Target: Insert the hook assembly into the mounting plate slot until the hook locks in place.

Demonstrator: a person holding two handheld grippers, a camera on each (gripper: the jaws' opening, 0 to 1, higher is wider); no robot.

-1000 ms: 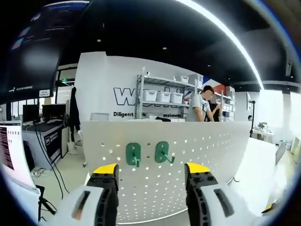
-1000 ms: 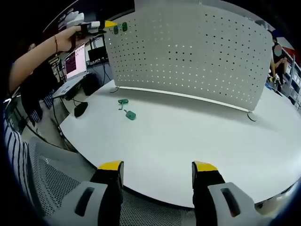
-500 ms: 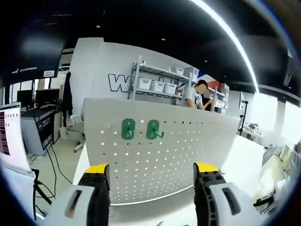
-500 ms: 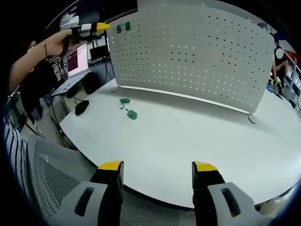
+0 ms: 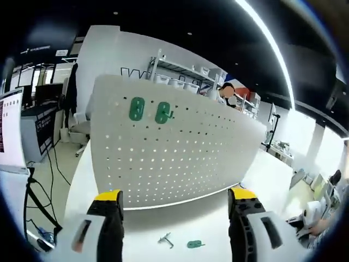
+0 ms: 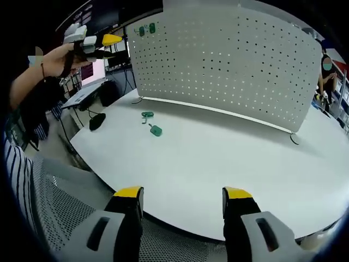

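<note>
A: Where are the hooks?

B: Two green hooks [image 5: 148,110] hang high on the pegboard [image 5: 180,158]. Two loose parts [image 6: 152,122] lie on the white surface [image 6: 218,158] near its foot.

A: And the hand-held grippers?

B: The left hand-held gripper [image 5: 174,199] is spread wide, holding nothing. The right hand-held gripper [image 6: 182,194] is spread too, over the surface edge. The right gripper view shows a hand [image 6: 57,60] raising the left one.

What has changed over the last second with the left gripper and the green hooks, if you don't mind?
The left gripper has drawn back from the two green hooks on the pegboard, its jaws open and empty throughout. The pegboard, both mounted hooks, the loose hook parts on the table and the right gripper, open above the table edge, stayed as they were.
</note>
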